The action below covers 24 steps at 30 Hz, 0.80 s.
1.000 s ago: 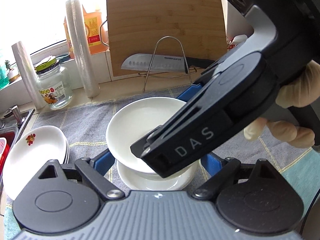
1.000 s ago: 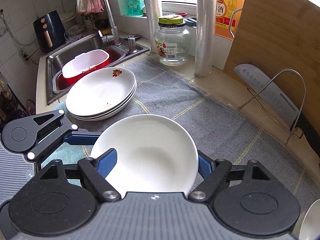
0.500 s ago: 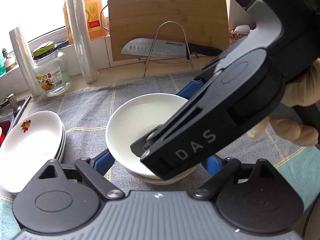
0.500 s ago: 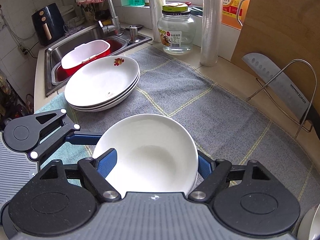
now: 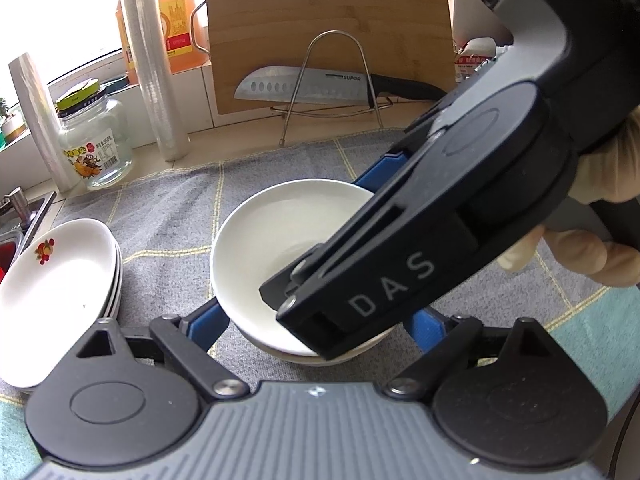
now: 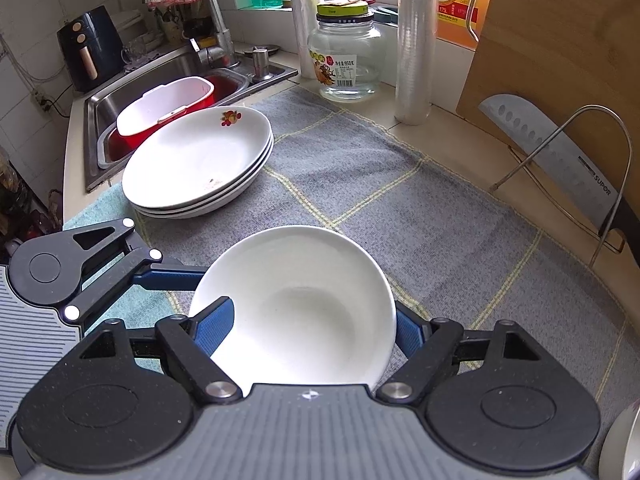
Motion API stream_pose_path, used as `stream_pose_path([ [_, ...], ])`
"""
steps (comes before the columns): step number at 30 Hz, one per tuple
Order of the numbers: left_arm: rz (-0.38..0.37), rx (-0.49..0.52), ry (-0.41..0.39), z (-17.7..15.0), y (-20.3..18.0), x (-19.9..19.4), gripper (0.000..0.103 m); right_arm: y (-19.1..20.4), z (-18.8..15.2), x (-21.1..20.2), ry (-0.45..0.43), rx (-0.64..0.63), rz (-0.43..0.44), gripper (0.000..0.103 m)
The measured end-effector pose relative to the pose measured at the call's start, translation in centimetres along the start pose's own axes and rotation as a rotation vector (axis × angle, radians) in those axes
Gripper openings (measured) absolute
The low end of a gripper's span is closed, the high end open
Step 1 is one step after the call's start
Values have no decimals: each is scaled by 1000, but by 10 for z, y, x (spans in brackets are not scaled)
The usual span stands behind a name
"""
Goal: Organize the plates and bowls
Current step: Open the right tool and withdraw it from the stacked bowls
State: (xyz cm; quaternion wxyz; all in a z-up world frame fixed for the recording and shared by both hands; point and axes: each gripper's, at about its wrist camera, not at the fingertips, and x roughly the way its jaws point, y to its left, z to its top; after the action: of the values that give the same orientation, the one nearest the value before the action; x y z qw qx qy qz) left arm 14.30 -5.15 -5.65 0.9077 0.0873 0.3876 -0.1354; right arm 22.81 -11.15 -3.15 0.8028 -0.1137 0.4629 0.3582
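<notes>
A plain white bowl (image 6: 296,304) sits between the blue fingers of my right gripper (image 6: 310,326), which is shut on its sides. In the left wrist view this bowl (image 5: 272,240) is nested in a second white bowl, of which only a thin rim (image 5: 304,358) shows. The right tool's black housing (image 5: 440,220) crosses over both bowls. My left gripper (image 5: 318,322) straddles the stack with its jaws opening, and its fingers (image 5: 208,320) stand just beside the lower bowl. A stack of white plates (image 6: 196,160) with a flower mark lies to the left.
Everything rests on a grey checked cloth (image 6: 400,200). A knife (image 6: 560,152) on a wire stand leans against a wooden board at the back right. A glass jar (image 6: 344,60) and film rolls stand by the window. The sink holds a red tub (image 6: 160,108).
The upper bowl has come down into the lower one, so only the lower rim shows. The left gripper's fingers have spread slightly.
</notes>
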Motion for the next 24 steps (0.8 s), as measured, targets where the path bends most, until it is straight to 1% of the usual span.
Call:
stream_pose_path([
  [4,2,8,-3,0,-1,1,94,-1,0,0,-1,0,-1,87],
  [5,5,17,-5,0,-1,1,94,-1,0,0,-2,-2,-3,91],
  [6,9,25,-7,0,-2,1,94,0,0,-1,-9,-3,-5,98],
  [7,9,28,-8,0,-2,1,94,0,0,-4,-19,-5,-9,102],
  [8,3,29,-11,-1,-1,0,94,1,0,-5,-30,-9,-14,103],
  [13,-20,35,-26,-6,5,-9,94,-1,0,-11,-45,-2,-32,103],
  [17,-46,31,-26,-11,10,-17,94,-4,-7,-20,-71,17,-50,103],
  [19,-41,31,-28,-13,12,-23,94,-5,-13,-26,-90,32,-63,103],
  [22,-42,30,-41,-14,10,-30,94,-8,-25,-37,-120,60,-94,103],
  [24,-43,32,-52,-13,6,-35,94,-10,-35,-45,-140,78,-137,103],
])
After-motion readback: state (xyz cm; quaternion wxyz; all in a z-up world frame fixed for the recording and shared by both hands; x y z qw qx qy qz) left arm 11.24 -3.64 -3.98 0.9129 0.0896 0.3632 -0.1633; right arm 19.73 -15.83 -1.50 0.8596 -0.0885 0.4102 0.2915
